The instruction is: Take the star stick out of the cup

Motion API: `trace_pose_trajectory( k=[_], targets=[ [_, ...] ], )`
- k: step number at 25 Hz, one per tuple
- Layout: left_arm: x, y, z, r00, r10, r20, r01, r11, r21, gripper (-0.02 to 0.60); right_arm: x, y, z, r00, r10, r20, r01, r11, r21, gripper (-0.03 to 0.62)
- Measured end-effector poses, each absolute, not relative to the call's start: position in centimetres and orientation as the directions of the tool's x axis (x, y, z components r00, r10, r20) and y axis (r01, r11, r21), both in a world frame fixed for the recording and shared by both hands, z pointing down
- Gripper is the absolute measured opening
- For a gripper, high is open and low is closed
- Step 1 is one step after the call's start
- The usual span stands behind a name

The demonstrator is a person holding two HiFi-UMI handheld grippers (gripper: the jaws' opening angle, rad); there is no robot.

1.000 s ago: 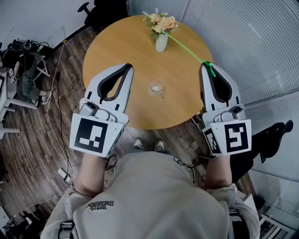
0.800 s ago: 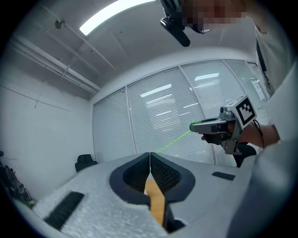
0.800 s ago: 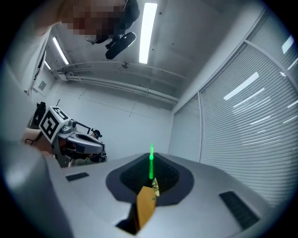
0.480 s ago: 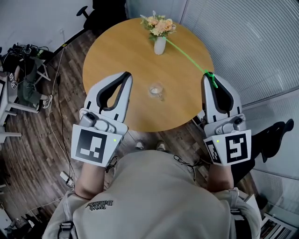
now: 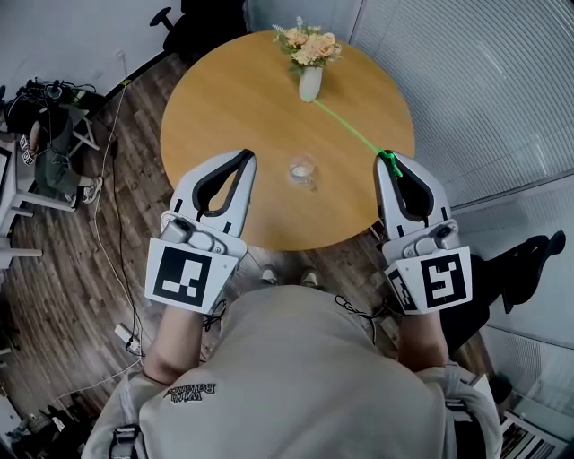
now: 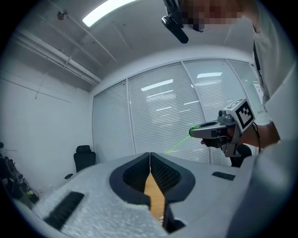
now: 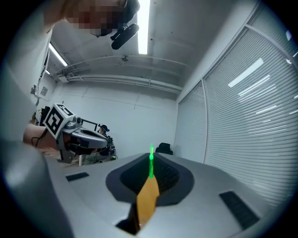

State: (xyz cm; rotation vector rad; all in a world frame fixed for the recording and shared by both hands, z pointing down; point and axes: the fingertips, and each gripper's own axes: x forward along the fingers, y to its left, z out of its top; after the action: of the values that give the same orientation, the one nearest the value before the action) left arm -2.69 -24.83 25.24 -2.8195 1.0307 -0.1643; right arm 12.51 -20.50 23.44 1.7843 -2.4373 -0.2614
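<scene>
A thin green star stick [image 5: 348,128] is out of the cup and hangs over the round wooden table [image 5: 224,99]. My right gripper [image 5: 386,160] is shut on its bushier end, and the thin shaft slants away toward the flower vase [image 5: 310,82]. In the right gripper view the green stick [image 7: 151,165] rises between the closed jaws of the right gripper [image 7: 151,160]. The small clear glass cup [image 5: 302,170] stands on the table between both grippers, apart from each. My left gripper [image 5: 244,157] is shut with nothing in it, left of the cup; the left gripper [image 6: 150,155] shows closed jaws.
A white vase with pale flowers stands at the table's far side. A black office chair [image 5: 184,18] sits beyond the table. Cables and gear [image 5: 45,134] lie on the wooden floor at the left. Window blinds [image 5: 484,81] run along the right.
The right gripper has drawn back toward the person and a little left, carrying the stick. The left gripper has also pulled back slightly. The cup has not moved.
</scene>
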Motion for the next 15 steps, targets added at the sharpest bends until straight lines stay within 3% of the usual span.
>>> trace_pose_trajectory(
  k=[15],
  targets=[
    [-3.1,-24.1,25.7,0.755,-0.652,0.071,-0.636,-0.755,-0.161,0.025,11.2,-19.9,24.3,-0.327,-0.945,0.013,-0.922,0.322,0.217,0.038]
  ],
)
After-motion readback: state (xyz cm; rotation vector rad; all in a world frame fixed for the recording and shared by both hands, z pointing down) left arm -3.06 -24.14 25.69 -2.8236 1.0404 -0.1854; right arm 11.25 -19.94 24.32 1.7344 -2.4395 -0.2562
